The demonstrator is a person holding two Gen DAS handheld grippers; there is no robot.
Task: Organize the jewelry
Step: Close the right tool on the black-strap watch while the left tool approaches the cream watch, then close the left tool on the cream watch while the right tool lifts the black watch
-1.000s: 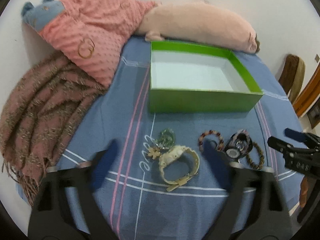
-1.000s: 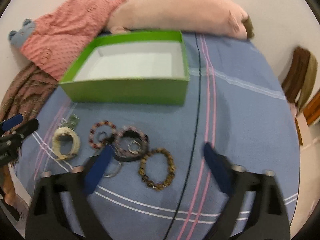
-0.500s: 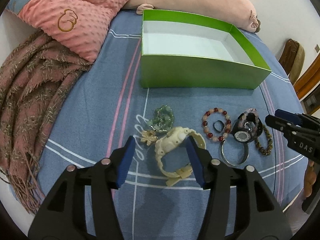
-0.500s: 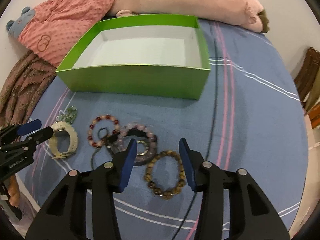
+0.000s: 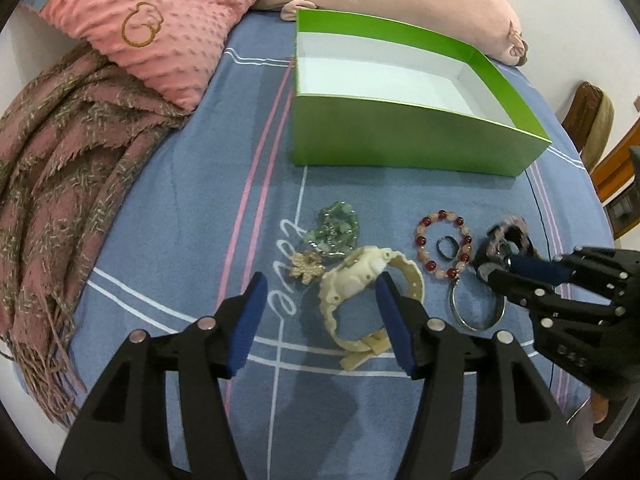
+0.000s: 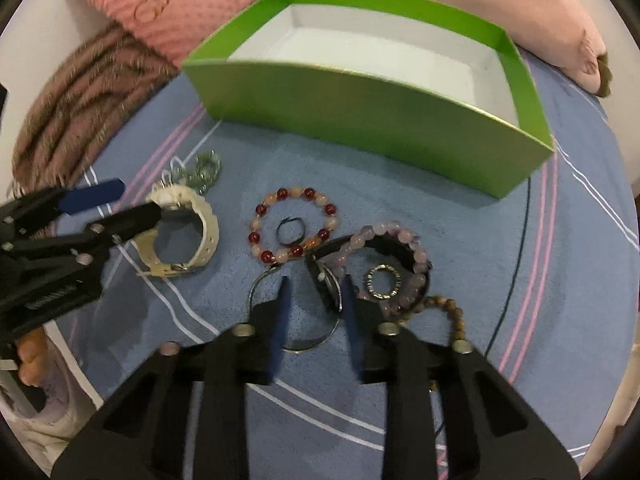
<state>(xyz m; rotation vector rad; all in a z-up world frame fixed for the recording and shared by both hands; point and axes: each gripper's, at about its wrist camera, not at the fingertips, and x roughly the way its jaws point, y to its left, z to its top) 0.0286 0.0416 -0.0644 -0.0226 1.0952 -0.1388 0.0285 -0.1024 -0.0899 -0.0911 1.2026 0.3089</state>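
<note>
Jewelry lies on a blue bedsheet in front of an empty green box (image 5: pixel 400 140) (image 6: pixel 360 112). My left gripper (image 5: pixel 320 284) (image 6: pixel 138 202) straddles the cream watch (image 5: pixel 360 276) (image 6: pixel 204 220). Its jaws are opening and the pads do not press the watch. My right gripper (image 6: pixel 316 284) (image 5: pixel 502 270) is closing low over the silver bangle (image 6: pixel 308 348) (image 5: pixel 476 326). The edge of a dark watch (image 6: pixel 328 284) shows between its fingers, with a gap still there. A red bead bracelet (image 5: pixel 420 240) (image 6: pixel 280 193), a purple bead bracelet (image 6: pixel 404 236) and a green stone bracelet (image 5: pixel 336 228) lie nearby.
A pink dotted pillow (image 5: pixel 168 36), a brown fringed shawl (image 5: pixel 68 160) and a pink plush (image 5: pixel 420 4) lie at the left and back. A brown bead bracelet (image 6: pixel 458 320) and a flower brooch (image 5: pixel 306 266) rest on the sheet. A wooden chair (image 5: pixel 592 120) stands beyond the bed's right edge.
Both grippers came down closer to the jewelry and narrowed their jaws. The left one settled around the cream watch. The right one slid left from the brown bracelet to the bangle and dark watch.
</note>
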